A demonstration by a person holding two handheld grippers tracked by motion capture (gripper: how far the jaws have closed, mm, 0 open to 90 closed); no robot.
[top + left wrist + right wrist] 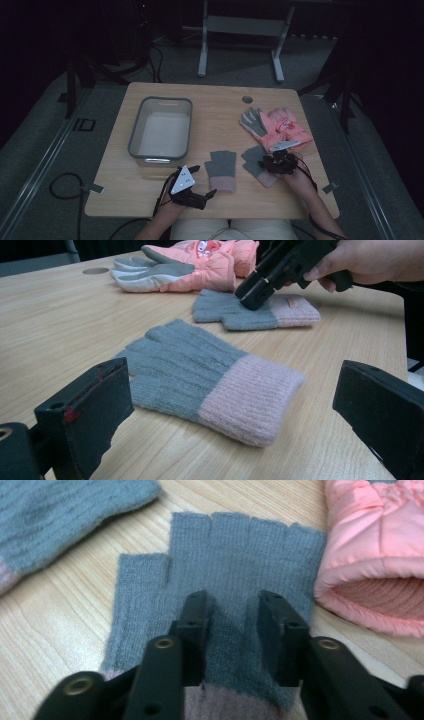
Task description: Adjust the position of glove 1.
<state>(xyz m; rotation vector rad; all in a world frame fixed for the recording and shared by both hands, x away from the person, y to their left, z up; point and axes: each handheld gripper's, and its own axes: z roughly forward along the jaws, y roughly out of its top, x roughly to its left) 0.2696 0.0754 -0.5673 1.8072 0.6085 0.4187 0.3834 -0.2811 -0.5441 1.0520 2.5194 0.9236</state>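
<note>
Right gripper [232,605] pressed down on grey fingerless knit glove [235,555], jaws pinching a fold of its knit. Pink padded glove [370,555] just beside. Left gripper [235,405] jaws apart, second grey glove [210,377] ahead.

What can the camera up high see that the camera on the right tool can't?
The high view alone takes in the grey tub on the wooden table, the left tool with its jaws wide apart, and the person's forearms.

The right tool's view alone shows, up close, the right tool with its jaws down on the grey knit of the right-hand glove, fabric bunched between them.

Both show the two grey gloves with pink cuffs, including the near glove, and the puffy pink gloves beside them.
</note>
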